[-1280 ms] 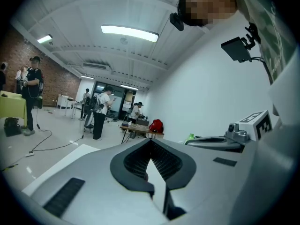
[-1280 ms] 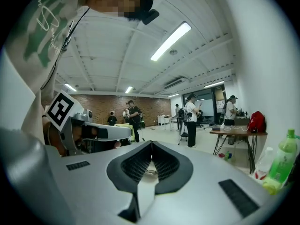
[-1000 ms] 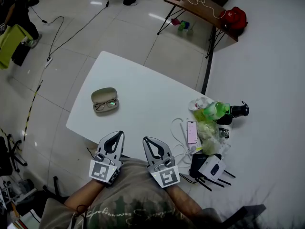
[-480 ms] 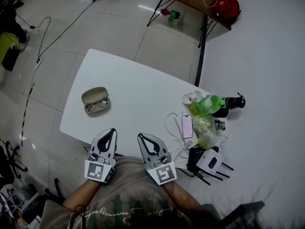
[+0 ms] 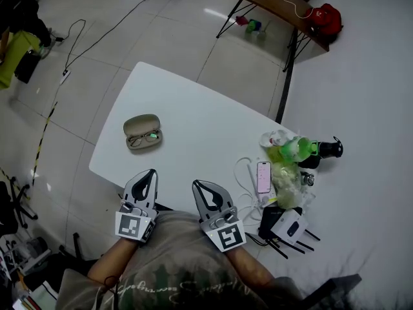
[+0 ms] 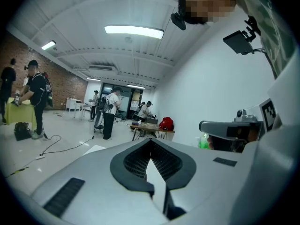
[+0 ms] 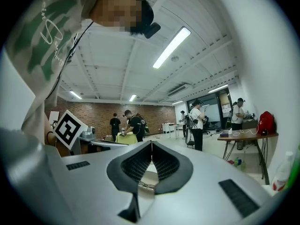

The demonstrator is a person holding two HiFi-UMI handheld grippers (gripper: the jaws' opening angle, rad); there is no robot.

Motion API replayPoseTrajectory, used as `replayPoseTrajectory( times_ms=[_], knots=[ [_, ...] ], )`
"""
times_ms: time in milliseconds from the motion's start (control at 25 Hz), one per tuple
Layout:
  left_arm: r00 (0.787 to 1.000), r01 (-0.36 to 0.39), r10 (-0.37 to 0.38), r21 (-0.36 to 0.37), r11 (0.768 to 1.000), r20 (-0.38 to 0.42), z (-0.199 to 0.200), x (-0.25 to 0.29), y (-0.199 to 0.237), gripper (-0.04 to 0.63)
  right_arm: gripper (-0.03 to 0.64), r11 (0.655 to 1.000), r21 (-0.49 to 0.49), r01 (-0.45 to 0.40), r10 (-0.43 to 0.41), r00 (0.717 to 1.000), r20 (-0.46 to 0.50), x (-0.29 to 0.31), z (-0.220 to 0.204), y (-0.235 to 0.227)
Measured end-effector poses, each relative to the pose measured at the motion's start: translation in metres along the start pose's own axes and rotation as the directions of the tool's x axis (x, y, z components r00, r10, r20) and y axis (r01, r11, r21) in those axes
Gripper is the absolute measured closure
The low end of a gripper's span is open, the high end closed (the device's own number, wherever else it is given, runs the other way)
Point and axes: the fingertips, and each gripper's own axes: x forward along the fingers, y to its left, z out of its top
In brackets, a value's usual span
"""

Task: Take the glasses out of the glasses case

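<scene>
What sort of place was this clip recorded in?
Likely a big shared lab or workshop hall: a glossy pale tiled floor with loose black cables, a red brick back wall, and people standing at scattered work tables.

Between my left gripper [image 5: 151, 173] and the open glasses case [image 5: 142, 132] the white table [image 5: 193, 121] lies bare, a straight path forward. My right gripper [image 5: 196, 185] has open tabletop ahead too. Clutter crowds the table's right end: a phone [image 5: 263, 176], white cables [image 5: 244, 173], a green bottle [image 5: 293, 149] and a crumpled bag [image 5: 284, 176], off to my right gripper's right and well apart from the case.
</scene>
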Motion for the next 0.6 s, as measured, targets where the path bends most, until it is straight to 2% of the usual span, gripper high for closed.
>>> replayPoseTrajectory(
  times_ms=[200,360,520,600],
  knots=[
    [1.000,-0.017,0.017,0.016,1.000,-0.025,-0.006,-0.006,0.010,0.588,0.605,1.000,-0.003,0.006,-0.006,1.000,0.001,0.005,0.003,0.004],
    [0.993,-0.013,0.017,0.028,1.000,-0.113,-0.023,-0.004,0.024,0.588,0.605,1.000,0.012,-0.006,0.006,1.000,-0.008,0.017,0.004,0.009],
    [0.982,0.056,-0.040,0.081,0.995,-0.187,-0.041,0.009,0.041,0.584,0.606,0.999,0.031,-0.011,0.012,1.000,-0.023,0.035,0.002,0.014],
    [0.965,0.131,-0.107,0.086,0.988,-0.240,-0.057,0.018,0.049,0.520,0.605,0.999,0.039,-0.007,0.008,1.000,-0.024,0.042,0.002,0.015]
  ],
)
